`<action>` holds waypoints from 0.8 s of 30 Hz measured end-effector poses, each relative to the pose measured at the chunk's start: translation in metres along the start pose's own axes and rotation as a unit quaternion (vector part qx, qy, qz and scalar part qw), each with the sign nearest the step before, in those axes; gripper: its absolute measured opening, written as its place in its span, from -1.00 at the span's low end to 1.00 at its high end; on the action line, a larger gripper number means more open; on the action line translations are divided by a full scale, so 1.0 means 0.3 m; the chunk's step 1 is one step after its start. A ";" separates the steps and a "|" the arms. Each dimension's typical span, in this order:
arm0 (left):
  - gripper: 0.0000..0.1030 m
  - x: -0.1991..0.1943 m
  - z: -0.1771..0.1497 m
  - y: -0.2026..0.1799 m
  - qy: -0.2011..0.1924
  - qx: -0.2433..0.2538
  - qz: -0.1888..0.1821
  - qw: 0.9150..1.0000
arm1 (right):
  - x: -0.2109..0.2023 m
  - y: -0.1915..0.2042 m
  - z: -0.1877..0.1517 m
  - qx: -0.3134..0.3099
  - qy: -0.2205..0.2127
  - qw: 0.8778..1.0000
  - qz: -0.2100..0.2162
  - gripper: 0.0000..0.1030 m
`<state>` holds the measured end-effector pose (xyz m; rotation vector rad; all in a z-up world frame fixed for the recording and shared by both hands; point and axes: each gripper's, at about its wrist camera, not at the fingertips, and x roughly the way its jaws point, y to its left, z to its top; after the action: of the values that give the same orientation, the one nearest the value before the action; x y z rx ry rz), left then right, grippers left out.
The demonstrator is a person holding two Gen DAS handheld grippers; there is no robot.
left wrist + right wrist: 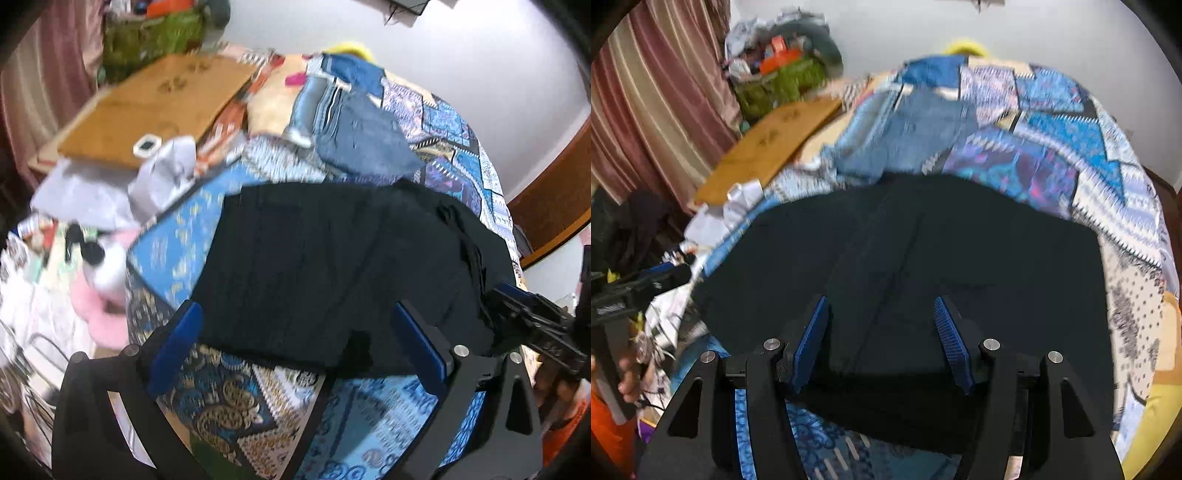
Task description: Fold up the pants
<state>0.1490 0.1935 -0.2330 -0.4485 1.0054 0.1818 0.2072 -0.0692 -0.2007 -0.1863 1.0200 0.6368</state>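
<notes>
Pants point(923, 266), black, soft and matte, lie flat on the patterned quilt point(1034, 110), long axis running across both tools; right gripper point(882, 343) hovers over their near hem, jaws half open, empty; left gripper point(295, 347) straddles the same hem's corner, wide open, empty.

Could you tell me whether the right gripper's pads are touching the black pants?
Cannot tell: in the right wrist view the right gripper stands open above the black pants, but blur hides any gap beneath it.
</notes>
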 end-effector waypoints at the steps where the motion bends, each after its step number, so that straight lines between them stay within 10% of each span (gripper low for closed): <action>1: 0.99 0.005 -0.010 0.008 0.008 -0.003 -0.005 1.000 | 0.000 0.006 -0.008 -0.007 -0.004 1.000 -0.003 0.13; 17: 0.99 0.159 -0.061 0.063 0.130 -0.111 -0.182 0.968 | 0.003 0.019 -0.022 -0.025 -0.005 1.000 0.004 0.21; 24: 0.90 0.274 0.020 0.081 0.136 -0.139 -0.172 0.966 | 0.002 0.015 -0.025 -0.022 -0.009 1.000 0.010 0.22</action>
<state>0.1887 0.2132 -0.3065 -0.9147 1.1570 -0.0554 0.1993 -0.0685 -0.2045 -0.2091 0.9920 0.6794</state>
